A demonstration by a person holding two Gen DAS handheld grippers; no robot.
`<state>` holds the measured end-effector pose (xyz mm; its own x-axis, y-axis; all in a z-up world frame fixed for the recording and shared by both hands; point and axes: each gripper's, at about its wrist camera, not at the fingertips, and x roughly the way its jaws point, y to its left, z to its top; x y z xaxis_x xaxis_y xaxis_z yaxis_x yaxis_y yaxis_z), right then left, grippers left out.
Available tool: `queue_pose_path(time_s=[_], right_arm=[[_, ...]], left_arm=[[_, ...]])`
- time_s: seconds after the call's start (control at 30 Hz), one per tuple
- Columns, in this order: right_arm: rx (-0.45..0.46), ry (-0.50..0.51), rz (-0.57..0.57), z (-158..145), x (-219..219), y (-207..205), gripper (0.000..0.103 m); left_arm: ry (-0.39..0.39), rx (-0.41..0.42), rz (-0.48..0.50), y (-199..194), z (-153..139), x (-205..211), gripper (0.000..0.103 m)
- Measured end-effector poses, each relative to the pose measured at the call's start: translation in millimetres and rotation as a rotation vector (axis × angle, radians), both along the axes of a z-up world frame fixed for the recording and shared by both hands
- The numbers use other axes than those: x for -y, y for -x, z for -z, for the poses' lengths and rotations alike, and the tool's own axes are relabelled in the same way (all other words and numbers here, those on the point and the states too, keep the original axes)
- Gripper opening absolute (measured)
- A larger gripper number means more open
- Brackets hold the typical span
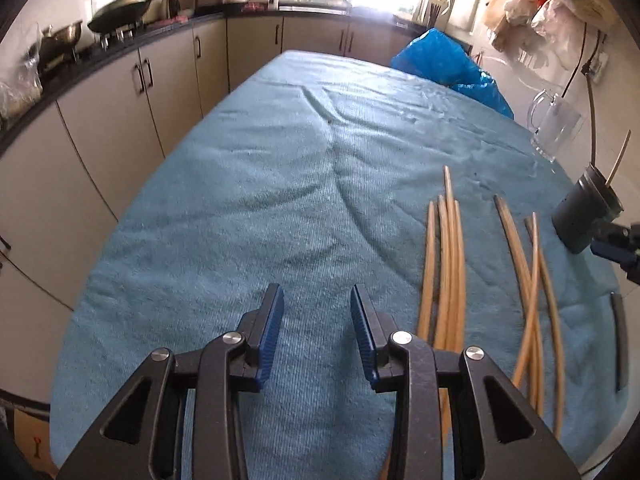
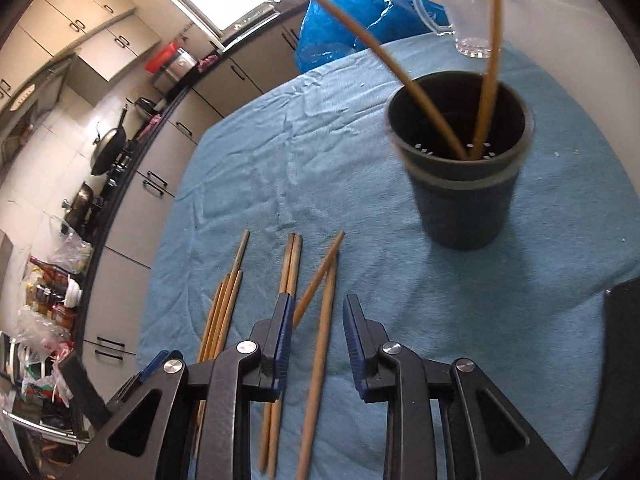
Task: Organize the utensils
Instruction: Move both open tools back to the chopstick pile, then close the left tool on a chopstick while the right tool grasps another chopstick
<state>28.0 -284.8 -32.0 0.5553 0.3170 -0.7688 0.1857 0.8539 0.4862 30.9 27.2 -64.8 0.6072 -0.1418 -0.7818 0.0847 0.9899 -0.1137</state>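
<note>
Wooden chopsticks [image 1: 448, 264] lie on the blue cloth [image 1: 240, 200] just right of the left gripper [image 1: 317, 300], whose jaws stand parted with nothing between them.

From the right wrist, the right gripper [image 2: 316, 312] hangs partly open over one loose chopstick [image 2: 320, 344], not clamping it. Ahead and to its right stands the dark holder cup [image 2: 464, 200] with two chopsticks inside.

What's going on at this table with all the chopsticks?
A person is sorting chopsticks with a hand-held gripper in each hand. Two chopsticks already stand in the dark holder cup; the rest of the chopsticks lie loose on the blue cloth. The right hand-held gripper is open above one chopstick, not gripping it. The left hand-held gripper is open and empty over bare cloth.
</note>
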Motion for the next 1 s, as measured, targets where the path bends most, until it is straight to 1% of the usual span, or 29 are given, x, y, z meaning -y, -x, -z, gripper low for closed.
queue_pose_path(time_s=[0.07, 0.2, 0.33, 0.43, 0.5, 0.57, 0.67, 0.73, 0.8, 0.93, 1.0], right_arm=[[-0.011, 0.018, 0.003, 2, -8, -7, 0.028], [-0.050, 0.075, 0.033, 13, -18, -29, 0.027], [-0.098, 0.111, 0.062, 27, -20, -51, 0.025], [-0.126, 0.141, 0.078, 34, -22, -63, 0.024], [-0.145, 0.167, 0.076, 39, -23, -70, 0.016], [-0.165, 0.183, 0.072, 44, -24, -74, 0.013], [-0.152, 0.205, 0.076, 41, -25, -73, 0.011], [-0.147, 0.206, 0.071, 41, -23, -69, 0.009], [-0.133, 0.181, 0.073, 38, -20, -63, 0.006], [-0.086, 0.143, 0.058, 25, -18, -49, 0.006], [-0.060, 0.132, 0.046, 18, -20, -42, 0.006]], left_arm=[[0.018, 0.016, 0.007, -2, -4, 0, 0.034], [0.068, 0.000, -0.009, -7, -3, -7, 0.034], [0.059, 0.005, 0.001, -7, 1, -3, 0.035], [0.072, 0.007, 0.015, -7, 1, -2, 0.035], [0.076, 0.007, 0.015, -7, 2, -2, 0.035], [0.085, 0.007, 0.016, -7, 2, -3, 0.035], [0.101, 0.004, 0.015, -7, 2, -5, 0.035], [0.096, 0.004, 0.015, -7, 2, -5, 0.035], [0.080, 0.000, 0.032, -7, 1, -2, 0.035], [0.060, 0.015, 0.070, -9, -6, 9, 0.035], [0.072, 0.012, 0.089, -13, -11, 14, 0.035]])
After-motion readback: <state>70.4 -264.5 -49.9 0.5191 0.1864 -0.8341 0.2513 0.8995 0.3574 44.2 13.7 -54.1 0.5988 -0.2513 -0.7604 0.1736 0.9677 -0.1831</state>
